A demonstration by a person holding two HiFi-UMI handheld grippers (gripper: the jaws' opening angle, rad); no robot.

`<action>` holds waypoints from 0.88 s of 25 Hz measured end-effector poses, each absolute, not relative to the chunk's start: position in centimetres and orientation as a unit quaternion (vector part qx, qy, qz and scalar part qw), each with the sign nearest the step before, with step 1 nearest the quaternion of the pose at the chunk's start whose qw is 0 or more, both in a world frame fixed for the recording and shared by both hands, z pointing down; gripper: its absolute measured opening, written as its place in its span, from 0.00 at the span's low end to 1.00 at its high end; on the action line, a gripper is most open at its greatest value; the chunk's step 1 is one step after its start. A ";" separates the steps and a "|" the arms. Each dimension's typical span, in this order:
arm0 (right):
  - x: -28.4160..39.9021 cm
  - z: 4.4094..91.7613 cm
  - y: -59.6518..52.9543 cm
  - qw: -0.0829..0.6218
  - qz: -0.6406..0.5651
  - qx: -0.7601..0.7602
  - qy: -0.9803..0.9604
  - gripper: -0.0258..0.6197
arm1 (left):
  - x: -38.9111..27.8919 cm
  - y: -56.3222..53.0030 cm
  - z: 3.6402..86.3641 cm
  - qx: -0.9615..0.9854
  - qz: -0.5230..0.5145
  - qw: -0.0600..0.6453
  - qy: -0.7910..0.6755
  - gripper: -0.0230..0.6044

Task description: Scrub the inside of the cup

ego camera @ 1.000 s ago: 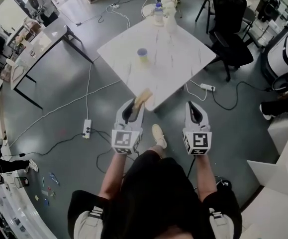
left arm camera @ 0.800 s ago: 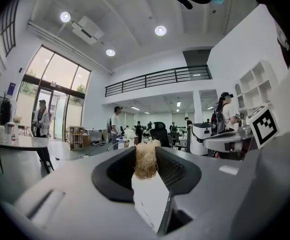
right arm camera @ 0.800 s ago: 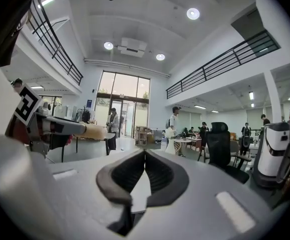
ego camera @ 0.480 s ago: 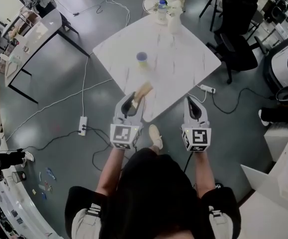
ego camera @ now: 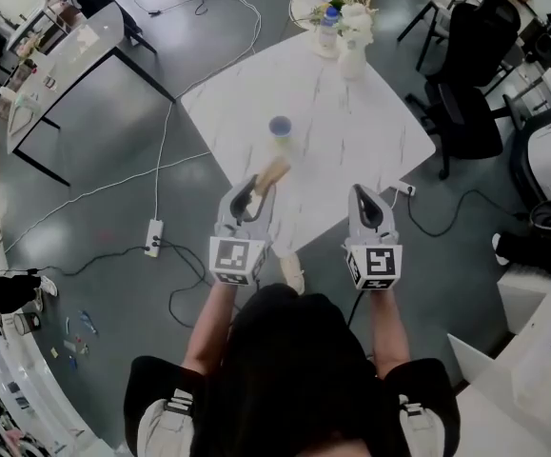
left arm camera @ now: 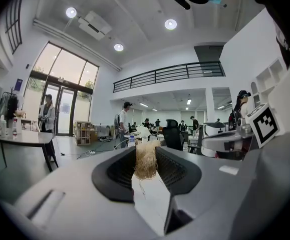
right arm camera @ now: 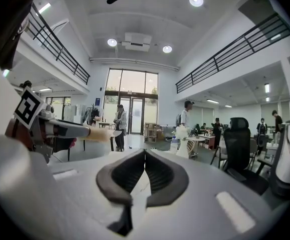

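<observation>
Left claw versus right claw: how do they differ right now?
The left claw is shut on a tan fibrous scrubber; the right claw is shut on nothing. The scrubber juts from the left claw towards the small blue-rimmed cup; nothing juts from the right claw. Both are grey and point at the white marble-look table.

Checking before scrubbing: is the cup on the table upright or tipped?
Upright: the cup stands on the table, rim facing up.
</observation>
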State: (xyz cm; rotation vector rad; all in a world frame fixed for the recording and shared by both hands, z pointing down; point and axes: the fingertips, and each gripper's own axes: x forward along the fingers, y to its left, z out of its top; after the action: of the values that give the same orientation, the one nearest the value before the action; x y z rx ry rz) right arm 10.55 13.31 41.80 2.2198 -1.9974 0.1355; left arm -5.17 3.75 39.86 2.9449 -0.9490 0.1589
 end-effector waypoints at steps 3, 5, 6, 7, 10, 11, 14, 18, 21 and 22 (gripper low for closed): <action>10.8 42.5 11.2 0.082 0.047 0.730 -0.677 0.05 | -5.0 2.0 40.8 0.946 0.055 0.029 -0.319 0.24; 11.0 42.9 10.1 0.086 0.051 0.724 -0.683 0.05 | -4.9 1.2 41.1 0.944 0.055 0.032 -0.324 0.24; 11.1 43.1 9.6 0.088 0.052 0.721 -0.685 0.05 | -4.9 0.8 41.2 0.943 0.055 0.032 -0.327 0.24; 11.0 43.2 9.1 0.090 0.054 0.718 -0.688 0.05 | -4.9 0.5 41.2 0.942 0.055 0.032 -0.329 0.24; 10.3 43.7 7.8 0.097 0.056 0.703 -0.702 0.05 | -5.3 -0.3 41.4 0.938 0.058 0.037 -0.341 0.24; 10.1 44.0 7.4 0.102 0.056 0.697 -0.708 0.05 | -5.4 -0.6 41.7 0.936 0.059 0.040 -0.345 0.24; 9.7 45.2 6.3 0.110 0.066 0.683 -0.719 0.05 | -5.5 -1.3 42.6 0.931 0.065 0.043 -0.357 0.24; 9.8 46.8 4.6 0.115 0.080 0.666 -0.733 0.05 | -5.5 -2.3 43.8 0.923 0.073 0.053 -0.375 0.24; 10.3 47.9 2.6 0.122 0.087 0.647 -0.748 0.05 | -5.1 -3.4 44.6 0.914 0.076 0.062 -0.394 0.24; 10.5 48.1 1.8 0.124 0.089 0.639 -0.754 0.05 | -5.0 -3.8 44.8 0.910 0.076 0.066 -0.403 0.24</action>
State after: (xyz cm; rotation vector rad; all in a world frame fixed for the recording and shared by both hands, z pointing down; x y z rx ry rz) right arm 10.45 1.81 48.12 1.8633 -2.1981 0.2594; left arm -5.01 -3.84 44.78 2.7450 -1.2144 0.2307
